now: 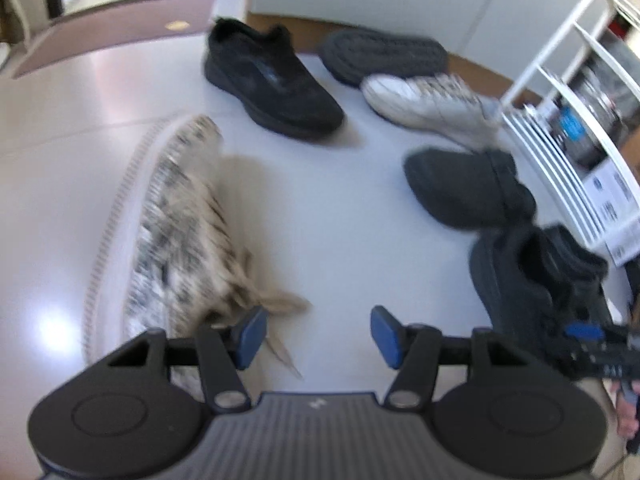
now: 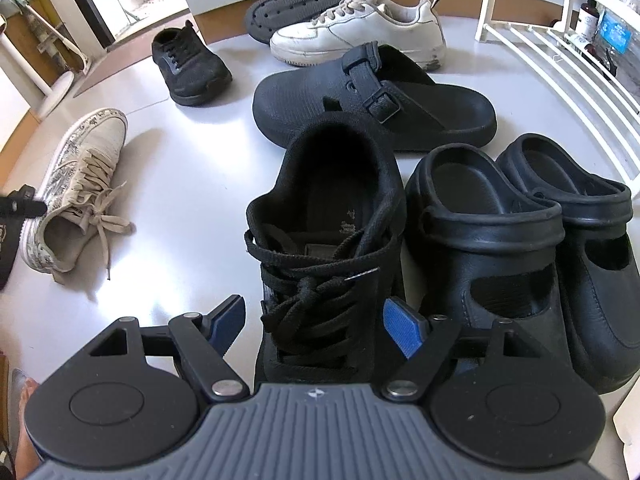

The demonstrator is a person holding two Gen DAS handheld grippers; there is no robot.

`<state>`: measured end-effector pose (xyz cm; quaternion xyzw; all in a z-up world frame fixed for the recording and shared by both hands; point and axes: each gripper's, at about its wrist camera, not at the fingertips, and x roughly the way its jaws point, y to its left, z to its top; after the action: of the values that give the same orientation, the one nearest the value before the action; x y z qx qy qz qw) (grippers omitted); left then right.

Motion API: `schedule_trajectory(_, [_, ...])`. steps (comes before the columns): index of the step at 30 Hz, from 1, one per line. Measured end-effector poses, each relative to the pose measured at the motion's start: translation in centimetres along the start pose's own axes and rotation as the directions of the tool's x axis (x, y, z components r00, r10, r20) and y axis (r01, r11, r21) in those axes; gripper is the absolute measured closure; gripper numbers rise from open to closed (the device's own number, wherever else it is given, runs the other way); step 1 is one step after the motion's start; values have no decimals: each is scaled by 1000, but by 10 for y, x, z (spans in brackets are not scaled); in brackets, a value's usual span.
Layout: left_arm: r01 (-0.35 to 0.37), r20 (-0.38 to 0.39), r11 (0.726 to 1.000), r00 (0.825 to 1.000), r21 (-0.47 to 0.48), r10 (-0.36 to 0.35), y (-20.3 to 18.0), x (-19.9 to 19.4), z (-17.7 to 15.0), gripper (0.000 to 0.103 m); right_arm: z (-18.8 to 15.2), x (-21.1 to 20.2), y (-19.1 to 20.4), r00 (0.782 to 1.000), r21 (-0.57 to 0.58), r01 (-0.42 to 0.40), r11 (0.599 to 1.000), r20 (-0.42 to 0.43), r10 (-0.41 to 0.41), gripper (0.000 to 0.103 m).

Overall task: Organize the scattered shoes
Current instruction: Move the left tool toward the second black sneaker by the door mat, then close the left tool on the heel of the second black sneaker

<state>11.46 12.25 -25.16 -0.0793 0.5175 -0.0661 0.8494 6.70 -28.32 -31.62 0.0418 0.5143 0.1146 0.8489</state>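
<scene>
Shoes lie scattered on a pale floor [image 2: 192, 184]. The right gripper [image 2: 314, 326] hovers with jaws apart, straddling a black lace-up shoe [image 2: 324, 240] without touching it. The left gripper [image 1: 318, 334], jaws apart and empty, hangs beside a beige patterned sneaker [image 1: 180, 224]. A white rack [image 2: 560, 56] borders the right edge; bare floor lies between the shoes.
</scene>
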Motion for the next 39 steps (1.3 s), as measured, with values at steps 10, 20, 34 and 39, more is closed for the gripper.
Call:
schedule_trajectory(10, [-44, 44, 999, 998, 15, 44, 5, 10, 37, 40, -1, -7, -3, 1000, 1, 0, 1000, 25, 0, 23])
schedule_trajectory(20, [-112, 80, 994, 990, -9, 112, 21, 17, 100, 39, 0, -12, -6, 999, 12, -8, 1000, 49, 7, 23])
schedule_trajectory(34, [-224, 185, 974, 956, -41, 228, 29, 64, 217, 39, 2, -18, -9, 998, 3, 2, 1000, 63, -3, 23])
schedule_trajectory(39, [-270, 150, 960, 949, -71, 278, 25, 95, 246, 39, 5, -25, -15, 997, 7, 6, 1000, 80, -7, 23])
